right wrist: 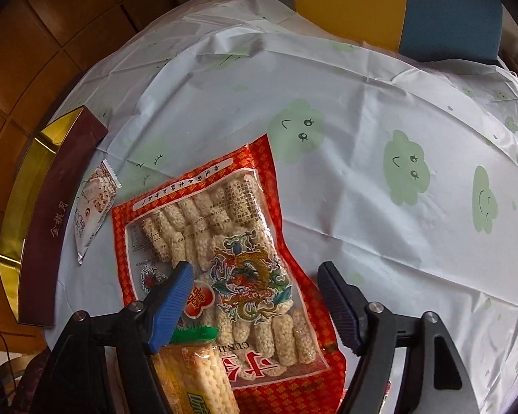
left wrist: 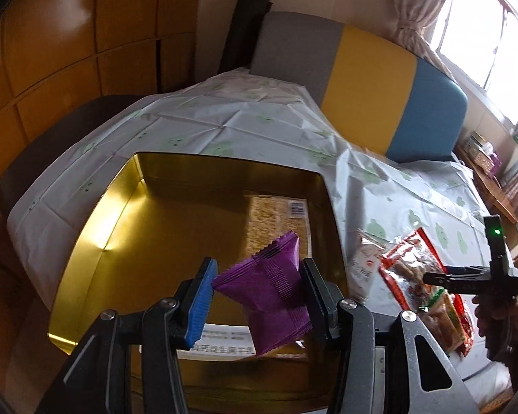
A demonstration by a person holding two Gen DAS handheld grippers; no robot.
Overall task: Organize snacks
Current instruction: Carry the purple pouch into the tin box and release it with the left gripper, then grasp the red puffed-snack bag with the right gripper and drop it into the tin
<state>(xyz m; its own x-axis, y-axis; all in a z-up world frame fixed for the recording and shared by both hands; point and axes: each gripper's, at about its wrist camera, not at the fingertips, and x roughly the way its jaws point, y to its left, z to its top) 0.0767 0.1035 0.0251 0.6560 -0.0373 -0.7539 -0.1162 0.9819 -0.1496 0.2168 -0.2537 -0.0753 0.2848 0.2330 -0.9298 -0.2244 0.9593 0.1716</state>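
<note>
Above the gold tin (left wrist: 114, 227), left claw (left wrist: 259, 296) pinches a purple packet (left wrist: 269, 296); right claw (right wrist: 255, 296) spread over the red rice-cracker bag (right wrist: 224, 241), white packet (right wrist: 93, 210) beside the tin on the counter (right wrist: 362, 172).

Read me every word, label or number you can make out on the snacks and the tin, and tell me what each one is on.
"金秋月": gold characters on the dark red side of the gold-lined tin.
"CUNLI", cut off: bottom edge of the red dragon-print rice-cracker bag.
Fine print and barcodes on the other packets: too small or blurred.
</note>
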